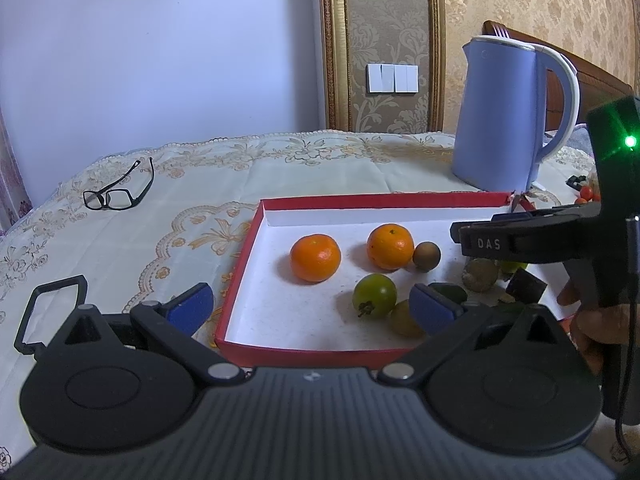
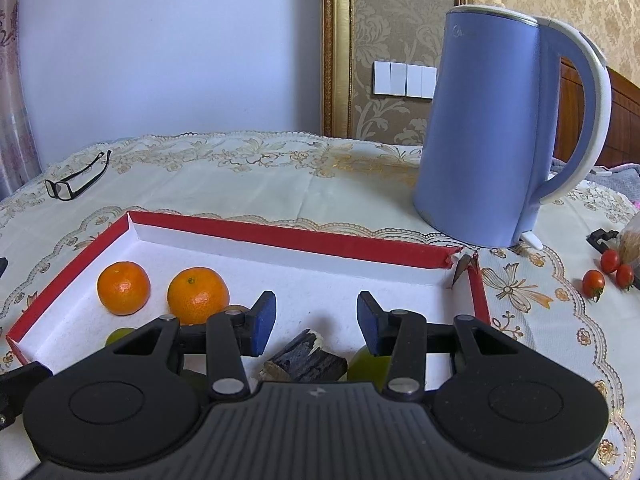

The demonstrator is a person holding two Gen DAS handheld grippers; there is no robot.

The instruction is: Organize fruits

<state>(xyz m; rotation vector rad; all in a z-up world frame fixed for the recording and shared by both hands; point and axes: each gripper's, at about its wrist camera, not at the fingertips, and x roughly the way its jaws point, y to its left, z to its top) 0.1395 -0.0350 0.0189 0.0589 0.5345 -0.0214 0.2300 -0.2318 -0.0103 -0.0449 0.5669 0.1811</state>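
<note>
A red box [image 1: 240,268] with a white floor holds two oranges [image 1: 315,258] [image 1: 390,247], a small brown round fruit [image 1: 426,256], a green fruit [image 1: 375,295] and a yellowish one [image 1: 402,320]. My left gripper [image 1: 312,308] hangs wide open over the box's near left corner, holding nothing. My right gripper [image 2: 316,322] is open above the box's near right part. A dark bark-like piece [image 2: 304,358] lies on the floor just below its gap, and a green fruit [image 2: 368,364] sits under its right finger. Both oranges [image 2: 123,288] [image 2: 198,295] lie to its left.
A blue kettle [image 2: 492,140] stands behind the box's far right corner, which is torn [image 2: 460,264]. Three cherry tomatoes [image 2: 593,282] lie on the tablecloth to the right. Black glasses [image 1: 116,196] rest at the far left. A person's hand [image 1: 592,320] grips the right tool.
</note>
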